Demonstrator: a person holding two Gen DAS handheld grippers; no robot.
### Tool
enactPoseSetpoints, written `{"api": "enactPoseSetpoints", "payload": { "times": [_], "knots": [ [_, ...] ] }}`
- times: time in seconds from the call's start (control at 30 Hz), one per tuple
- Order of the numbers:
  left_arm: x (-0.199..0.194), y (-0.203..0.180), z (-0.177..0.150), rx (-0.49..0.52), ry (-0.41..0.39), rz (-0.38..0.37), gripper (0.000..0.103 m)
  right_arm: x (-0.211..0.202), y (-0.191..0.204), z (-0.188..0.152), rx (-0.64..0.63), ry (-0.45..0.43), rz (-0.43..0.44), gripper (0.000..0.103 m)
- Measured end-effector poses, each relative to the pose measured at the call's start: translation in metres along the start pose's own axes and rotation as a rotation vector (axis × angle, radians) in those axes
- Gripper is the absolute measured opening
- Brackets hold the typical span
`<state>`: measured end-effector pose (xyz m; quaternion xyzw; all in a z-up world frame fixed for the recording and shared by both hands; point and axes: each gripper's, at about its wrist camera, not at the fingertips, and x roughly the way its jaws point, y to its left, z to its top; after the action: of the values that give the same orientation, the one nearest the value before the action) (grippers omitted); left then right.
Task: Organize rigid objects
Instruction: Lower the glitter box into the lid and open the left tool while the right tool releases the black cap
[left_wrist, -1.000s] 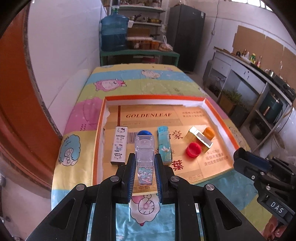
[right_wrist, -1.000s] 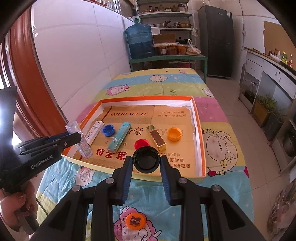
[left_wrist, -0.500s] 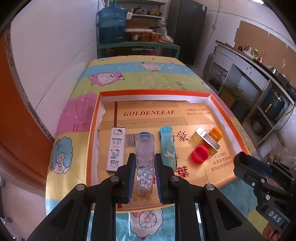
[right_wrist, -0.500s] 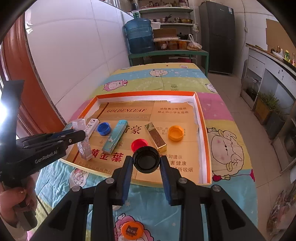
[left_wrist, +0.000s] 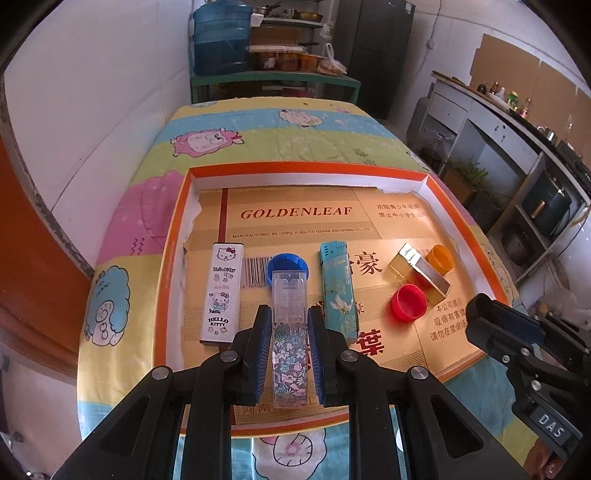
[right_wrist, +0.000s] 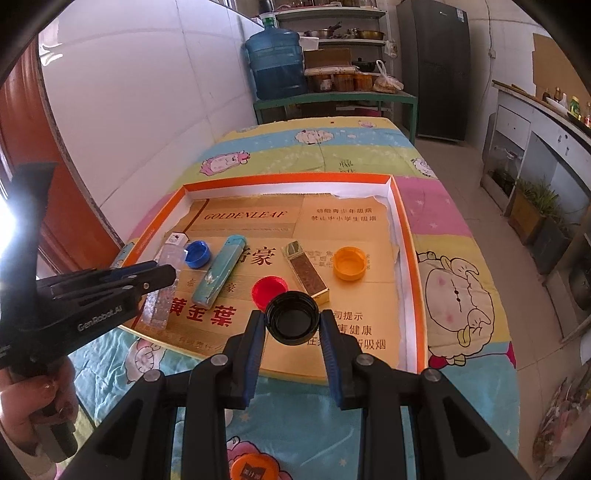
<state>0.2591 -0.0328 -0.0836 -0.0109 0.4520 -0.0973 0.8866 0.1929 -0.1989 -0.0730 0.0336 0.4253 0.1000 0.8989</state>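
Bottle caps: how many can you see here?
5. Blue cap, red cap and orange cap lie in the tray; a black cap sits in the right gripper; another orange cap lies on the cloth.

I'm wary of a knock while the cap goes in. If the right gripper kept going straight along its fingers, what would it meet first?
The right gripper, shut on the black cap, points at the red cap just ahead; the gold box lies close beside that line. Probably the red cap, though depth is hard to judge.
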Motion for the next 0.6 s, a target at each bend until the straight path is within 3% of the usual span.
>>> {"api": "enactPoseSetpoints", "payload": {
  "times": [0.6],
  "knots": [
    [0.013,0.003,-0.002,-0.011,0.012,-0.015,0.020,0.024,0.002,0.001,-0.014,0.048,-0.012,0.031]
  ]
}}
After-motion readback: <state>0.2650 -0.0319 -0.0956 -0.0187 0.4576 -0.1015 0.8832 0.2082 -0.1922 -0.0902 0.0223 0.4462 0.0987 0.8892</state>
